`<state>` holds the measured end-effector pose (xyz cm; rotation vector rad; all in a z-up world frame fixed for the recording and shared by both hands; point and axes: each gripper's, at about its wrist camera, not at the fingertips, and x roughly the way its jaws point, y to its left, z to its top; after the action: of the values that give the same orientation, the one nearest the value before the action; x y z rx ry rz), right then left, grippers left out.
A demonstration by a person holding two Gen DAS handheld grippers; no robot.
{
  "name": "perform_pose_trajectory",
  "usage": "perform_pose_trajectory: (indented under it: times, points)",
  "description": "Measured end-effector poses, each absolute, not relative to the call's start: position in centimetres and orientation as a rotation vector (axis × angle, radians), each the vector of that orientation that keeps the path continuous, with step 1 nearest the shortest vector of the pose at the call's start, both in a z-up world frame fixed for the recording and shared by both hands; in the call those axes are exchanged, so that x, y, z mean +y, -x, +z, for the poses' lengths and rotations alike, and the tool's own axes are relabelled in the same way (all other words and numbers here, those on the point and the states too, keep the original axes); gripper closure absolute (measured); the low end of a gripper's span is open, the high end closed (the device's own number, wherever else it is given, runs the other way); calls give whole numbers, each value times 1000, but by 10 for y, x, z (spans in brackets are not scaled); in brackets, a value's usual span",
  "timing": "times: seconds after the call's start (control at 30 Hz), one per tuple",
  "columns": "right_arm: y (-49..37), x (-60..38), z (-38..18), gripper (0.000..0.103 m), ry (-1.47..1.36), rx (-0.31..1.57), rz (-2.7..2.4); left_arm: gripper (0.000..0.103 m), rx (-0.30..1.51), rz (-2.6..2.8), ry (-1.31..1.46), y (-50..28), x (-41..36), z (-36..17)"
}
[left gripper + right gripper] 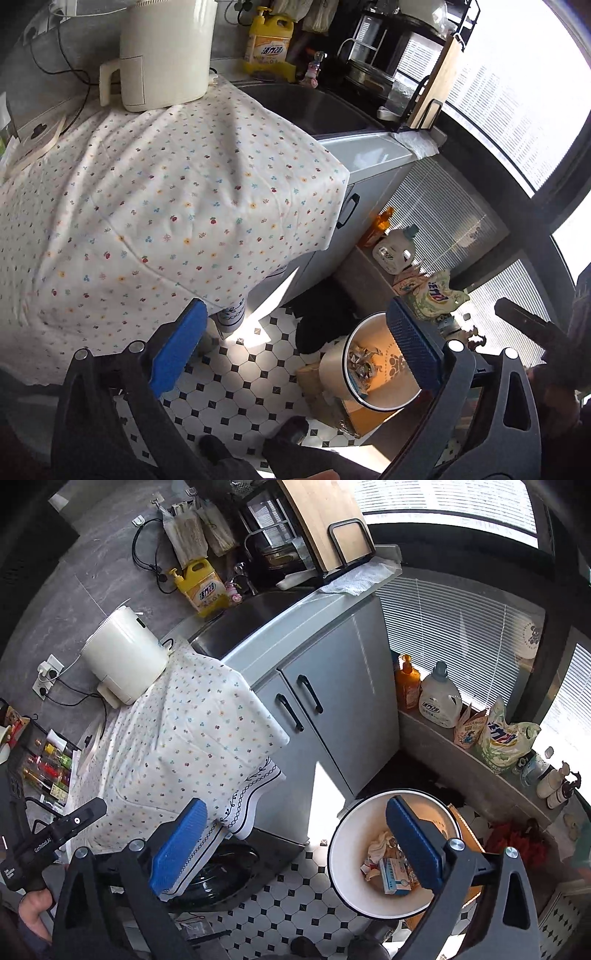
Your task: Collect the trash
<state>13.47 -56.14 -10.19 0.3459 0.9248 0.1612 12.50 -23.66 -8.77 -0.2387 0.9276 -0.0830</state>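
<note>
A round white trash bin [343,853] stands on the tiled floor beside the grey cabinet; it also shows in the left wrist view [334,363]. It holds crumpled paper, wrappers and a small blue-and-white box [394,876]. My right gripper [295,843] is open and empty, held above the floor with its right pad over the bin's mouth. My left gripper [295,347] is open and empty, above the floor to the left of the bin. The left gripper's black body [55,834] shows at the left of the right wrist view.
A floral cloth [166,206] covers a machine beside the grey sink cabinet [332,686]. A white kettle-like appliance [166,51] sits on it. Detergent bottles and bags [439,698] line the window ledge. A cardboard box [364,415] lies under the bin. The floor is black-and-white tile [295,897].
</note>
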Motion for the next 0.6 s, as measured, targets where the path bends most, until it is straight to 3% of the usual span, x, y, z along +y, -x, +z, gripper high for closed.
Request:
perform_pose_trajectory:
  times: [0.6]
  points:
    - [-104, -385, -26, 8, -259, 838, 179, 6, 788, -23, 175, -54, -79, -23]
